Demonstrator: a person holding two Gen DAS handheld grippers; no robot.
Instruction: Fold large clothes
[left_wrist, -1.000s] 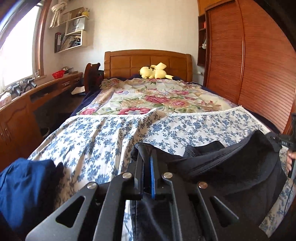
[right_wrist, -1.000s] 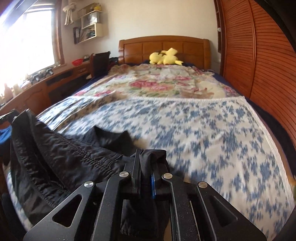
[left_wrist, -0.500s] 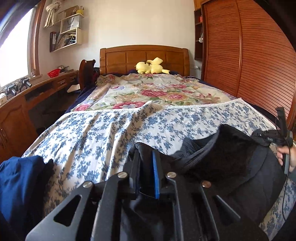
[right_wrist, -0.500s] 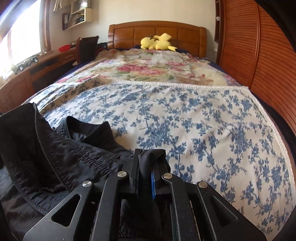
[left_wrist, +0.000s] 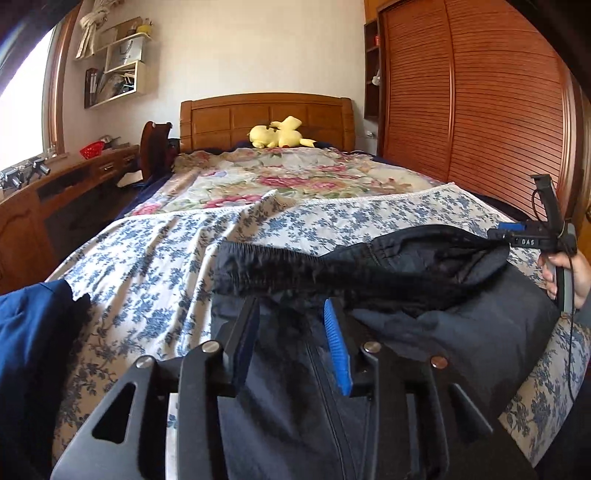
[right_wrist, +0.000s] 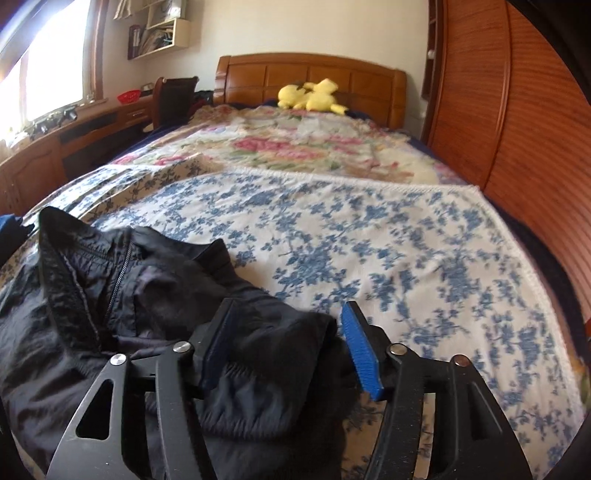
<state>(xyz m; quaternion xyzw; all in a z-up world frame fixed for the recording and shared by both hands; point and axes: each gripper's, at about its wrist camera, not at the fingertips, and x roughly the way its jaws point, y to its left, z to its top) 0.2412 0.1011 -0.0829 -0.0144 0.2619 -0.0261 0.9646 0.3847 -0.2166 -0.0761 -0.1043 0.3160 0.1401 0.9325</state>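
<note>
A black zip jacket (left_wrist: 461, 332) lies on the blue-flowered bedspread (left_wrist: 147, 266) at the bed's near end, its elastic hem folded over on top. My left gripper (left_wrist: 291, 321) hangs just above it; its jaws are opening, with loose fabric between the pads and neither pad pressing it. In the right wrist view the jacket (right_wrist: 110, 295) fills the lower left. My right gripper (right_wrist: 288, 321) is over its near corner with its jaws opening, and a fold lies slack between the blue pads (right_wrist: 360, 350). The left wrist view shows the right gripper (left_wrist: 517, 240) at the jacket's far right corner, held by a hand (left_wrist: 569, 273).
A navy garment (left_wrist: 33, 332) lies at the bed's left edge. Further up are a pink-flowered quilt (left_wrist: 280, 177), a yellow plush toy (left_wrist: 280, 136) and the wooden headboard (left_wrist: 266, 114). A slatted wardrobe (left_wrist: 480, 110) runs along the right, a wooden desk (left_wrist: 74, 173) along the left.
Both grippers were shut on the jacket's edge and have opened, letting it go. Both hands sank toward the bed, and the hem has dropped over the jacket's body.
</note>
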